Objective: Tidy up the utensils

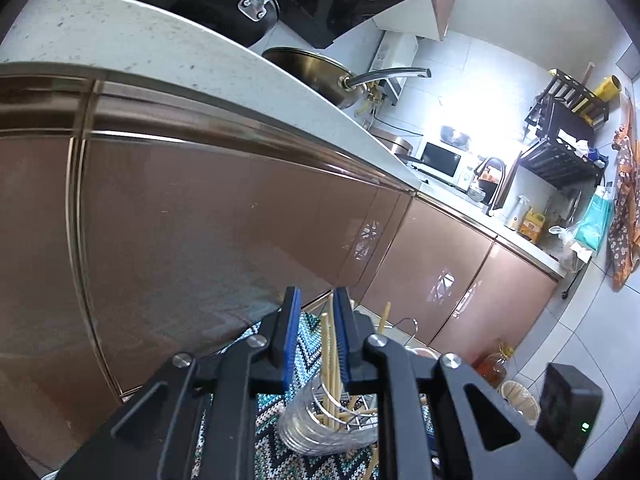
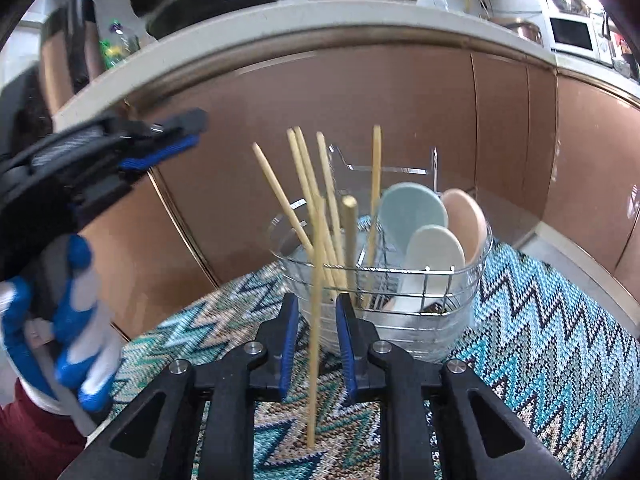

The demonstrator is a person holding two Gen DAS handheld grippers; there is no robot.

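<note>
My right gripper pointed down at the wire utensil basket that stood just ahead of it on the zigzag mat. Its jaws stood a little apart, and one bamboo chopstick hung upright in the gap between the blue pads; I could not tell whether either pad touched it, and its lower tip reached the mat in front of the basket. More chopsticks leaned in the near left compartment, and three spoons, pale blue, white and pink, stood in the right one. To the left of my right gripper, my gloved left hand held the left gripper raised beside the copper cabinet door, its jaws slightly parted, nothing gripped, with the basket below and beyond its tips.
</note>
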